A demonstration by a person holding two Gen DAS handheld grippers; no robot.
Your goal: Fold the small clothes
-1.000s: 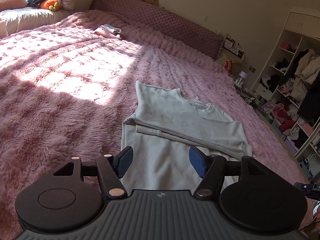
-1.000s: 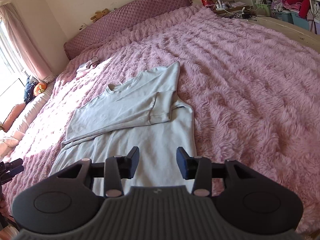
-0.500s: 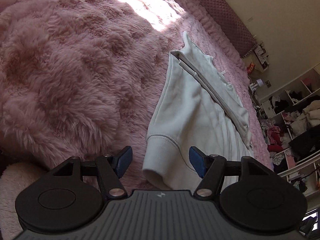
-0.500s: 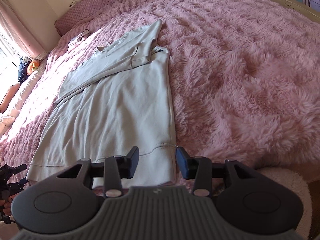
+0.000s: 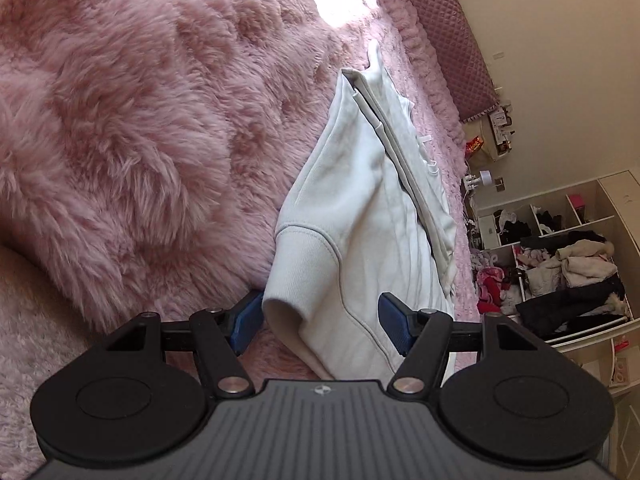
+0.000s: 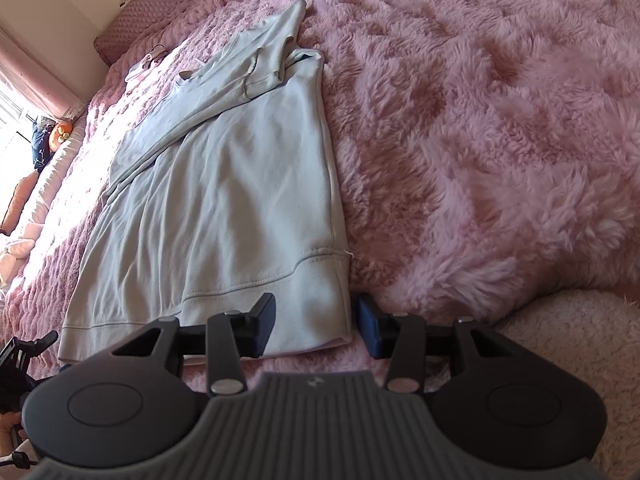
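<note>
A pale grey-white sweatshirt (image 6: pixel 224 184) lies flat on the fluffy pink bedspread (image 6: pixel 500 128), sleeves folded across the chest and ribbed hem toward me. My left gripper (image 5: pixel 320 322) is open, low over the hem's left corner (image 5: pixel 296 280). That corner curls up between the blue pads (image 5: pixel 394 326) without touching them. My right gripper (image 6: pixel 316 320) hovers at the hem's right corner (image 6: pixel 320 304). Its jaws are opening, with the corner lying between the pads and not pressed.
A quilted mauve headboard (image 5: pixel 460 40) runs along the far side. Open white shelves (image 5: pixel 560 264) stuffed with clothes stand beyond the bed. A small folded item (image 6: pixel 146 64) lies near the headboard. A cream fleecy surface (image 6: pixel 560 344) borders the bed's near edge.
Both grippers came down from above the sweatshirt to its hem corners. The left one rolled, so the bed now looks tilted. The right jaws stand slightly wider.
</note>
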